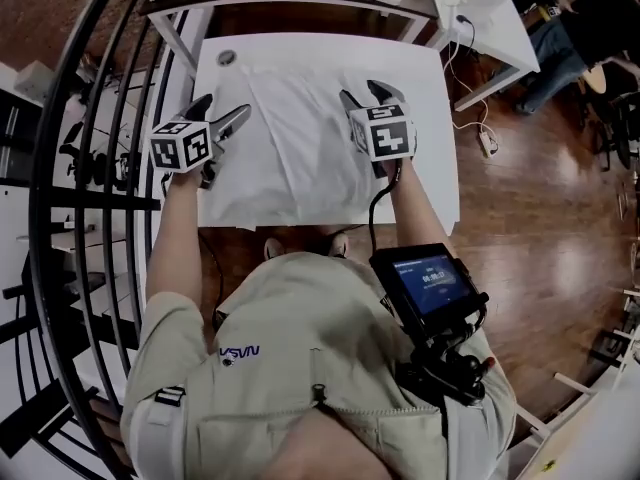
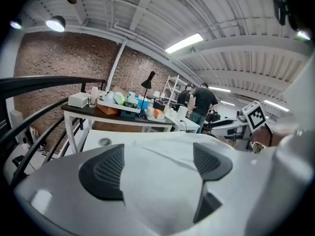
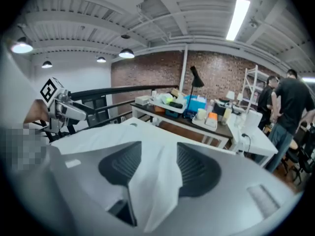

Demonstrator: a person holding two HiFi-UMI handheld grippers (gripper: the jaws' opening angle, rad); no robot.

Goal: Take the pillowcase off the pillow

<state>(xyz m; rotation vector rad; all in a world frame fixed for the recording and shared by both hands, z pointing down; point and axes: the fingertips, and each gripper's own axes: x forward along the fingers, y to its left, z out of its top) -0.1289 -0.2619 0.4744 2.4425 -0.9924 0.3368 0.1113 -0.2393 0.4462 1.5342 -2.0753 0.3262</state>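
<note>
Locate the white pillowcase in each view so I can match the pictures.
Head view: the pillowcase lies spread across the middle of the white table.
Left gripper view: lower centre, in the gap between the jaws.
Right gripper view: a fold between the jaws, the rest spreading left.
Shared landmark: the cluttered side table beyond it.

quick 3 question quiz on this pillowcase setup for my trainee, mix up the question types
1. True or false: the white fabric pillowcase lies on the white rectangular table.
2. Where are the left gripper and the right gripper? A: both off the table. B: one at each side of the pillowcase. C: both at its far edge.
3. Fill in: a fold of white cloth stands between the right gripper's ___ jaws.

Key: 1 true; 2 B; 3 open.
</note>
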